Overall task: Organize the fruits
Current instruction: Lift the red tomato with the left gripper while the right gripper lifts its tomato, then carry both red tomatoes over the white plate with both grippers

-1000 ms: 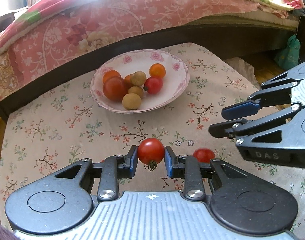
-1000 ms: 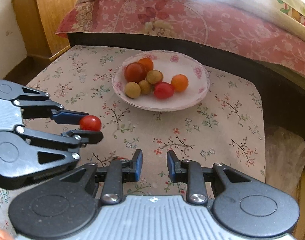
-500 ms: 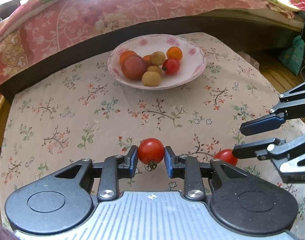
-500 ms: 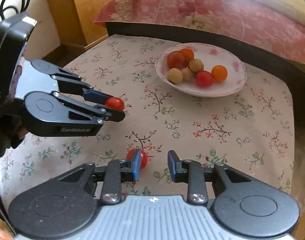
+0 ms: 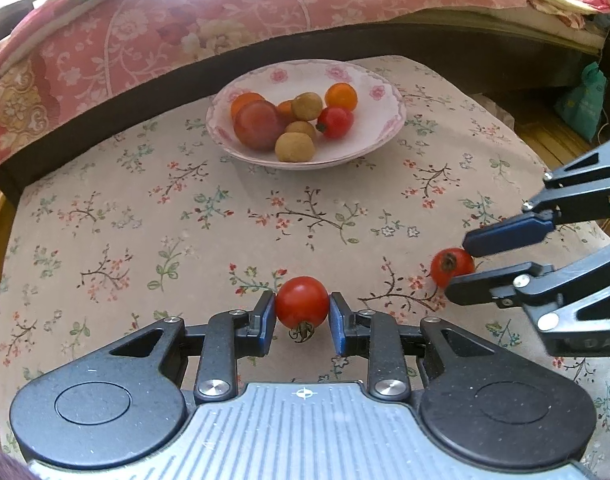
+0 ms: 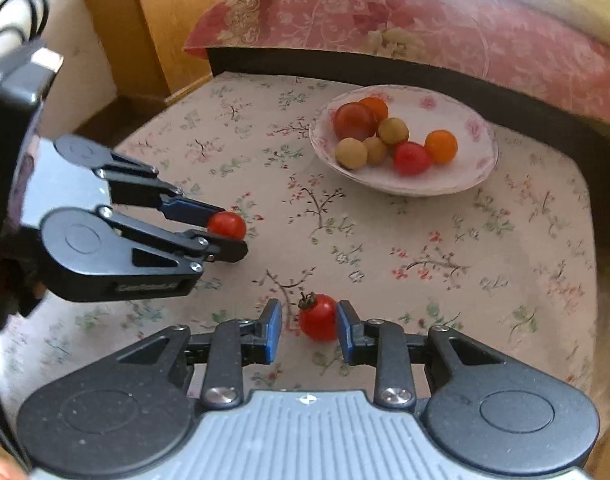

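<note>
My left claw (image 5: 301, 316) grips one tomato (image 5: 301, 301); my right claw (image 6: 309, 330) stands open around a second tomato (image 6: 319, 317) on the bench (image 6: 385, 248), nearer its right pad. Closing off-centre could squirt it away, I think. The bowl (image 5: 385, 136) holds seven or so fruits.

Daylight pours in from the far side, above the bed (image 5: 225, 20), blowing its top edge out to white glare in both views. The tablecloth (image 5: 145, 220) is evenly and softly lit, with only faint shadows under the bowl (image 5: 385, 92). Fisheye distortion bends the bed frame and cloth edges into arcs. The left wrist view is sharp; the right wrist view is softer, with blur toward its left and right margins. Dark vignetting clips the corners.
</note>
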Available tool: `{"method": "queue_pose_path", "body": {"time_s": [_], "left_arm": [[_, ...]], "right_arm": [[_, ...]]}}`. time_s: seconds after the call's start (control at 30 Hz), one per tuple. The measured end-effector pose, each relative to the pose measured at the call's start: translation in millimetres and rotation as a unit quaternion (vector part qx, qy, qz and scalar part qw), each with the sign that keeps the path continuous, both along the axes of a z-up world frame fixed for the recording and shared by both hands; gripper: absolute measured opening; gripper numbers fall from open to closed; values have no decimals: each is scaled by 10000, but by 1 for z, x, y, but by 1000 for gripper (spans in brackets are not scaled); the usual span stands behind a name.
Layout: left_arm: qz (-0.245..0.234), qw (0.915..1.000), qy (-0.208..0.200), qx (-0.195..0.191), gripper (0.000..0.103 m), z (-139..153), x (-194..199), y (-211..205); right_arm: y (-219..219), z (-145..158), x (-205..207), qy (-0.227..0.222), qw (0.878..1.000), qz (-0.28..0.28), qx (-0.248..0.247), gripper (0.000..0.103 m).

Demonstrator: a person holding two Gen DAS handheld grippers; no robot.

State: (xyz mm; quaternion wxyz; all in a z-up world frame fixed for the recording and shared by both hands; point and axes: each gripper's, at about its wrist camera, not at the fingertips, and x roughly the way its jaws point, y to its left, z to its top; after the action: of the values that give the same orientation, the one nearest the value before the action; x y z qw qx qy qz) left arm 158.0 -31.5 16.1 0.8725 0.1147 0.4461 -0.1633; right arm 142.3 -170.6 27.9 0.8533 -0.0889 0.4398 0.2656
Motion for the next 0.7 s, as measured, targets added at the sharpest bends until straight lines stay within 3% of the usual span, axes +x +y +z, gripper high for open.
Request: {"method": "queue_pose_path", "body": {"time_s": [0.2, 0.7], "left_arm": [[-24, 10000, 15, 16, 36, -2, 2, -3], [-76, 9999, 57, 41, 36, -6, 4, -8]], "right_arm": [[-1, -5, 7, -16, 9997, -139, -185, 34], [-2, -16, 28, 167, 9989, -438, -15, 34]]}}
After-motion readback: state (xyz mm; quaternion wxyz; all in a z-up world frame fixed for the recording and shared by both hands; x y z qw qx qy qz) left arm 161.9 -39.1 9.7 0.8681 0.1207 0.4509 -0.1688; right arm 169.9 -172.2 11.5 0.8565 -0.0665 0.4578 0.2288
